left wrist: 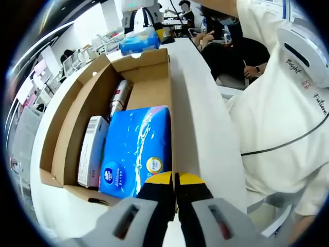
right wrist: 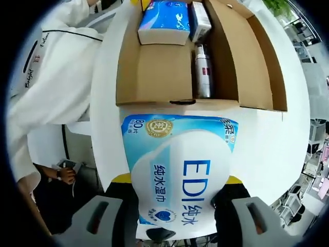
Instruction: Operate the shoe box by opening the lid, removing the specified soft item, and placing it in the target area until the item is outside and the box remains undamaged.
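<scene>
The cardboard shoe box [left wrist: 77, 118] lies open on a white table [left wrist: 205, 134], its lid flap folded out to the left. Inside it are a blue tissue pack [left wrist: 139, 149], a white carton [left wrist: 92, 152] and a silver bottle [left wrist: 119, 98]. My left gripper [left wrist: 175, 181] hovers at the box's near right corner, its yellow-tipped jaws pressed together with nothing between them. My right gripper [right wrist: 177, 180] is shut on a soft light-blue wet-wipes pack [right wrist: 180, 164], held outside the box just past its end wall [right wrist: 154, 72]. That same wipes pack [left wrist: 139, 41] appears beyond the box's far end.
A person in white clothing [left wrist: 288, 118] stands close along the table's side, also seen as a person's white sleeve [right wrist: 46, 67]. Other people sit behind at desks [left wrist: 226, 46]. The table's edge [right wrist: 288, 154] curves around the box, with bare white surface beside it.
</scene>
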`<state>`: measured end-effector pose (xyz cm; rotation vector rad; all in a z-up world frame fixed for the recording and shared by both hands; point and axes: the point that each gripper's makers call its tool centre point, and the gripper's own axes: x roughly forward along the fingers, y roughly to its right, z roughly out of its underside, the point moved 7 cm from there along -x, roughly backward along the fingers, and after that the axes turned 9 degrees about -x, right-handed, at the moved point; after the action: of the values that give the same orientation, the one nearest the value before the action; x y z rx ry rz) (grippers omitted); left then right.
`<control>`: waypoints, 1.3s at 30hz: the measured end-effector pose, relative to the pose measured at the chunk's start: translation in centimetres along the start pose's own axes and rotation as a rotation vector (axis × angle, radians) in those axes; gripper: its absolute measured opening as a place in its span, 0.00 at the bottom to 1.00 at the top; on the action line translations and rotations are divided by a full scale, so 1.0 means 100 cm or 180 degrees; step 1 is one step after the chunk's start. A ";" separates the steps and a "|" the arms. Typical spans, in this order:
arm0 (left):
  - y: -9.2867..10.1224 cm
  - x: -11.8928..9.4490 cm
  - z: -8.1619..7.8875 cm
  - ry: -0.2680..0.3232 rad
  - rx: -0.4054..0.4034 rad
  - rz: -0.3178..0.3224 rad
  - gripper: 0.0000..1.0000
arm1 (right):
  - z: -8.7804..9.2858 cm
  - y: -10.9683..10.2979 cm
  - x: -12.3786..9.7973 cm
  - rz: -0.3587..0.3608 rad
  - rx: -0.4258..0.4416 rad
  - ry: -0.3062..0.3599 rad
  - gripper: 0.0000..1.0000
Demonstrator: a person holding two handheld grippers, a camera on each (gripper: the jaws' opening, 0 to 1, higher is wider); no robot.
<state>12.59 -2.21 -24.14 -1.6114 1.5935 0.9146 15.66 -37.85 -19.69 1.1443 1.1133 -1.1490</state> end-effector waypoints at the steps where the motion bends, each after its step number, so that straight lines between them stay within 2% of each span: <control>1: 0.000 0.000 0.000 0.0000 -0.0001 -0.0002 0.01 | 0.000 0.000 0.001 0.0002 -0.0015 0.0004 0.57; 21: 0.000 0.000 0.000 0.0015 -0.0005 0.0008 0.01 | -0.004 -0.008 0.036 -0.0122 -0.0087 -0.0004 0.58; 32: 0.000 0.000 0.000 0.0020 0.0001 0.0006 0.01 | 0.000 -0.009 0.050 -0.0162 -0.0074 -0.0074 0.58; 39: 0.001 0.001 0.000 0.0018 0.0037 -0.0014 0.01 | -0.002 -0.009 0.056 -0.0189 -0.0117 -0.0047 0.58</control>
<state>12.53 -2.24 -24.22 -1.6102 1.5956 0.8979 15.18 -38.21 -25.32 1.0792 1.1592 -1.1764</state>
